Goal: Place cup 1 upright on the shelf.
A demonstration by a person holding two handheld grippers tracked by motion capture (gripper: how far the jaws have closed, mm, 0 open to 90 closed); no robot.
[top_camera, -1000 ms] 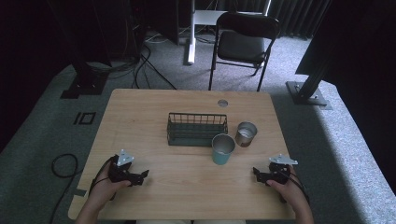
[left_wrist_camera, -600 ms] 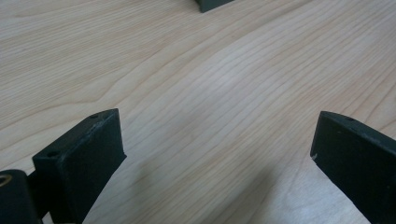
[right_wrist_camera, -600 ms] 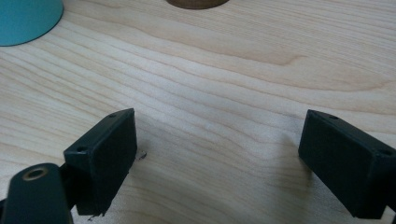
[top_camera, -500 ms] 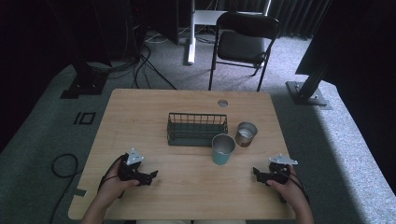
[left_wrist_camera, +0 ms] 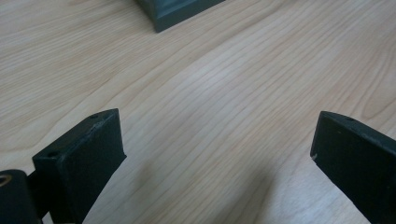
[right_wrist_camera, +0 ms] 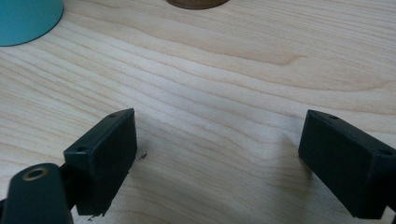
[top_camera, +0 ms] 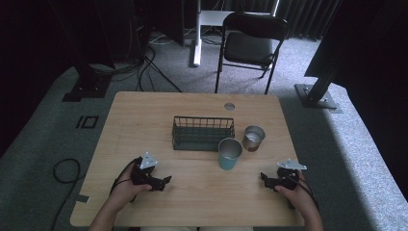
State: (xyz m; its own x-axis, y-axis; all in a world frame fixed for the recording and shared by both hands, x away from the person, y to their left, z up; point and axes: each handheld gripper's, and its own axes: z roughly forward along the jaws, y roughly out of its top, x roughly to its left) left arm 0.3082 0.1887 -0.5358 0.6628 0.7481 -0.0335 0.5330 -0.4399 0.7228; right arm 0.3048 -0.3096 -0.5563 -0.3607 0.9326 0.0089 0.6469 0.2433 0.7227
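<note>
Since the earlier frames your left gripper (top_camera: 163, 182) has shifted inward along the near edge of the table (top_camera: 144, 115), while your right gripper (top_camera: 265, 179) holds its former station.

Left gripper: jaws spread wide, nothing between them, bare wood below. In its own view (left_wrist_camera: 215, 154) a corner of the wire basket (left_wrist_camera: 180, 11) shows ahead at the top edge, well apart from the jaws.

Wire basket (top_camera: 203, 132): upright at mid-table, ahead and to the right of your left gripper, ahead and to the left of your right one.

Teal cup (top_camera: 229, 153): upright, just before the basket's right end, between your two grippers and nearer the right one.

Metal can (top_camera: 253, 138): upright, just beside the cup, on its far right side, ahead of your right gripper.

Right gripper: jaws wide apart and empty, low over the wood. Its own view (right_wrist_camera: 217, 154) shows the teal cup (right_wrist_camera: 25, 18) ahead at upper left and the can's base (right_wrist_camera: 196, 3) at the top edge, both clear of the jaws.
</note>
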